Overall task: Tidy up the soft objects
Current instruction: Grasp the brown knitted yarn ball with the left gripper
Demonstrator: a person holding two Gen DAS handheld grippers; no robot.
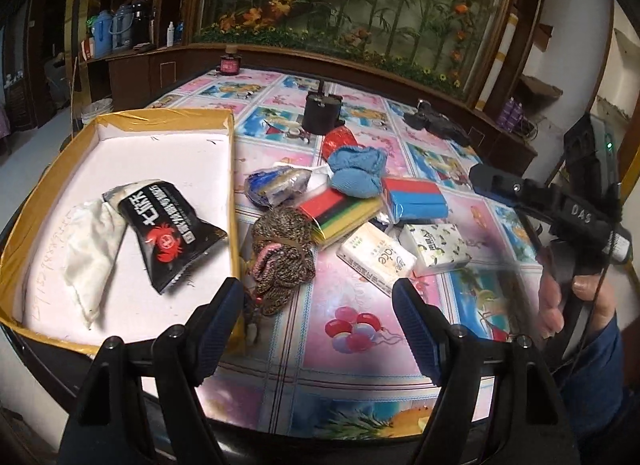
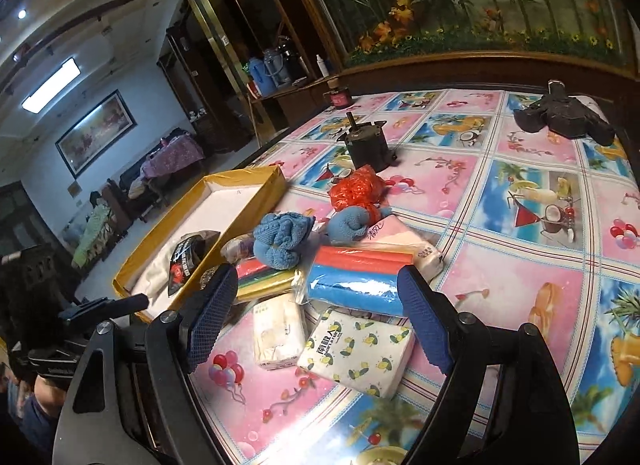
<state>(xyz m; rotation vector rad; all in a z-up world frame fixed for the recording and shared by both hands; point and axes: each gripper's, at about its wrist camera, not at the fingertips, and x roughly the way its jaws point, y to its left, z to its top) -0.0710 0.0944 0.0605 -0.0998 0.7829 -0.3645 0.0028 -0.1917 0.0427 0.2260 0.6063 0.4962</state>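
The blue knitted item [image 2: 282,239] hid part of the striped sponge pack [image 2: 262,275]. In the box [image 1: 36,201], the black snack packet [image 1: 168,231] covered the white pouch's [image 1: 90,253] right edge.

Both wrist views angled down, near, sharing the cluttered table [image 1: 360,317]

Colour everywhere: the tablecloth [image 2: 480,265] is a pink and blue check of squares with balloons, cherries and drinks. The tray [image 1: 52,185] shows yellow-brown walls and a pale pink-white floor, and in it a black packet [image 1: 168,229] with a red crab and white lettering lies beside a white pouch [image 1: 90,249]. Blue knitted cloth [image 1: 356,169], a red and blue sponge pack [image 1: 416,201], a striped red, green and yellow pack [image 1: 340,213]. A white tissue pack [image 2: 356,349] is dotted with yellow lemons. Brown-speckled yarn [image 1: 280,249], pink strands through it.
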